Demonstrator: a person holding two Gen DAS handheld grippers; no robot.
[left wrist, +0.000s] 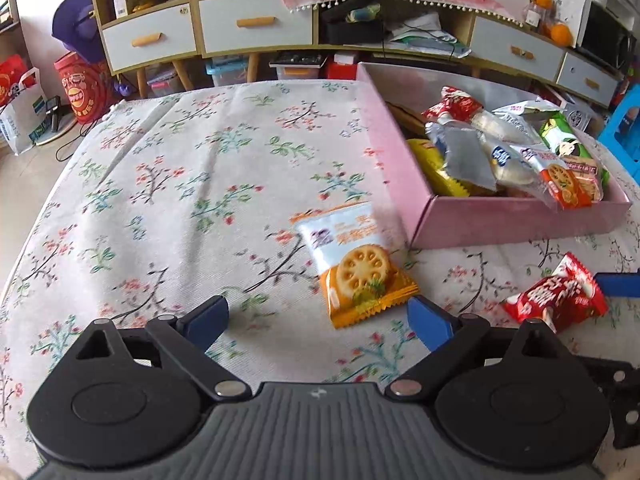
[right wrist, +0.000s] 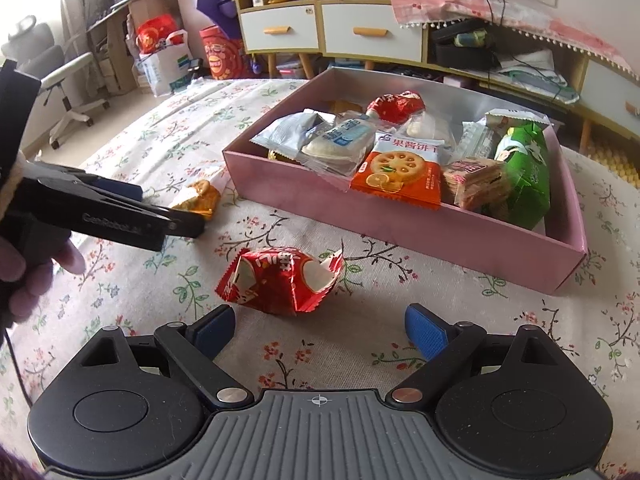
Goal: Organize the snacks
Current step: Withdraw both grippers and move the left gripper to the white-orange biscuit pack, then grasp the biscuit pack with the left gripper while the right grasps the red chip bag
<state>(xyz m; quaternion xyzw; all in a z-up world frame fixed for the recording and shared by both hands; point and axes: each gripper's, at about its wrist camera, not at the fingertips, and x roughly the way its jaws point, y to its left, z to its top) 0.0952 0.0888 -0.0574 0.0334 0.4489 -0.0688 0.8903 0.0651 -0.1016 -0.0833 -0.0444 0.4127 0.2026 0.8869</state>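
Observation:
An orange-and-white biscuit packet (left wrist: 354, 264) lies on the floral tablecloth just ahead of my left gripper (left wrist: 318, 318), which is open and empty. A red snack packet (right wrist: 282, 280) lies just ahead of my right gripper (right wrist: 320, 330), also open and empty. The red packet also shows in the left wrist view (left wrist: 556, 298), at the lower right. A pink box (right wrist: 400, 216) holds several snack packets. In the left wrist view the box (left wrist: 400, 168) stands to the right of the biscuit packet. The left gripper (right wrist: 160, 212) shows in the right wrist view, by the biscuit packet (right wrist: 198, 200).
The table carries a floral cloth (left wrist: 180, 200). Behind it stand white-drawer cabinets (left wrist: 256, 24) with clutter, red bags (left wrist: 80, 84) on the floor and an office chair (right wrist: 60, 76) at the left. A blue stool (left wrist: 624, 124) stands at the right.

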